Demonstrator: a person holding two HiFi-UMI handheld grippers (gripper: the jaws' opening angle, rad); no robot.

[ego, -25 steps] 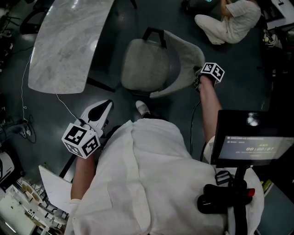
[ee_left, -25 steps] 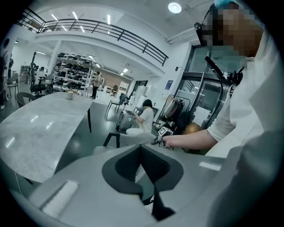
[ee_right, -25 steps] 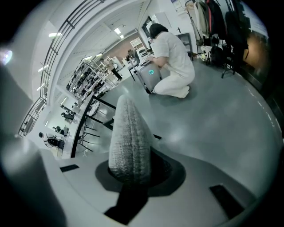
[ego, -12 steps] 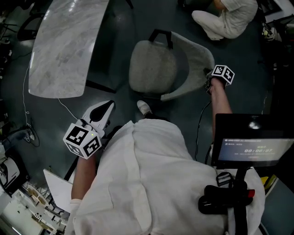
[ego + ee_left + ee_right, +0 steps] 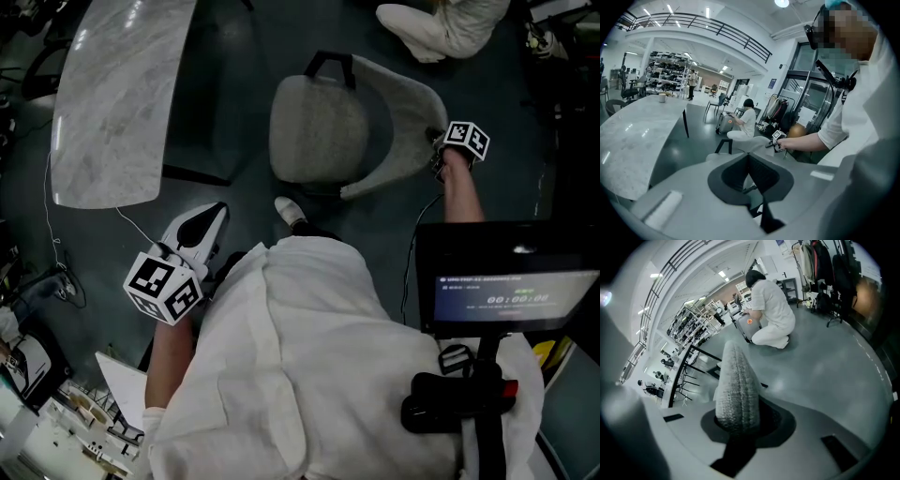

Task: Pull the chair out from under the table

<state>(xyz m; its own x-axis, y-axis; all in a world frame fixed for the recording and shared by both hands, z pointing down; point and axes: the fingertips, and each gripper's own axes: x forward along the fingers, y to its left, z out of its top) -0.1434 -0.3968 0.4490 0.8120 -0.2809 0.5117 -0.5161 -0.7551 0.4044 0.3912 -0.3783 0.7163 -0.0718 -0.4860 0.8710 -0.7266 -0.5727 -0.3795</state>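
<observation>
The grey upholstered chair [image 5: 319,127] stands on the dark floor to the right of the marble table [image 5: 112,103], fully out from under it. My right gripper [image 5: 438,155] is shut on the right edge of the curved backrest [image 5: 412,108]. In the right gripper view the ribbed fabric edge [image 5: 736,385] sits squeezed between the jaws of that gripper [image 5: 738,427]. My left gripper [image 5: 212,217] hangs over the floor near the table's near corner, apart from the chair, jaws together and empty. In the left gripper view the left gripper [image 5: 749,161] faces the chair [image 5: 757,143].
A person in white [image 5: 441,23] crouches on the floor beyond the chair. A screen on a black mount [image 5: 511,281] fills the lower right. A thin cable [image 5: 131,225] runs across the floor by the table. Clutter [image 5: 56,422] lies at the lower left.
The chair has slid right, away from the table, and the gap between them has widened. My right gripper has travelled with the backrest. The left gripper has barely moved.
</observation>
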